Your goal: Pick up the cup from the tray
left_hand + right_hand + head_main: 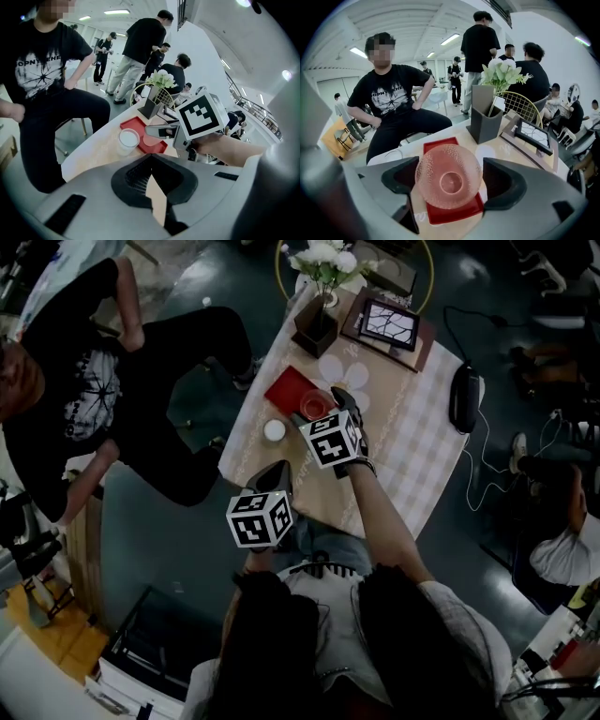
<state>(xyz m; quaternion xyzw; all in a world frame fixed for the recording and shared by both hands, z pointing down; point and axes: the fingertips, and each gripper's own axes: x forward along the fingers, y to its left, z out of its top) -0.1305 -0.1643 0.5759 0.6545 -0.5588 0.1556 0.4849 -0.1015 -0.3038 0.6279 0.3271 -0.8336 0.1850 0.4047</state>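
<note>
Two grippers are over the counter [412,446], which has a pale checked cloth. The right gripper [451,174] reaches out to the red tray [440,144], and its jaws are closed on the cup [449,187], one on each side of it. The cup is pink dimpled glass and shows as a full round with a small circle at its centre. It sits over the near half of the tray. Whether it rests on the tray or is lifted clear, I cannot tell.

The left gripper [151,159] is held back over the near edge of the counter. Its jaws are together at the tips with nothing between them, and only a thin sliver of cloth shows through.

A white cup [128,139] stands on the cloth just beside the tray. Beyond the tray is a dark square vase [483,117] of white flowers [501,70], and to its right a dark frame [534,133] lies on a brown board. A person [393,108] in a black printed shirt sits at the far side of the counter, and others stand behind.
</note>
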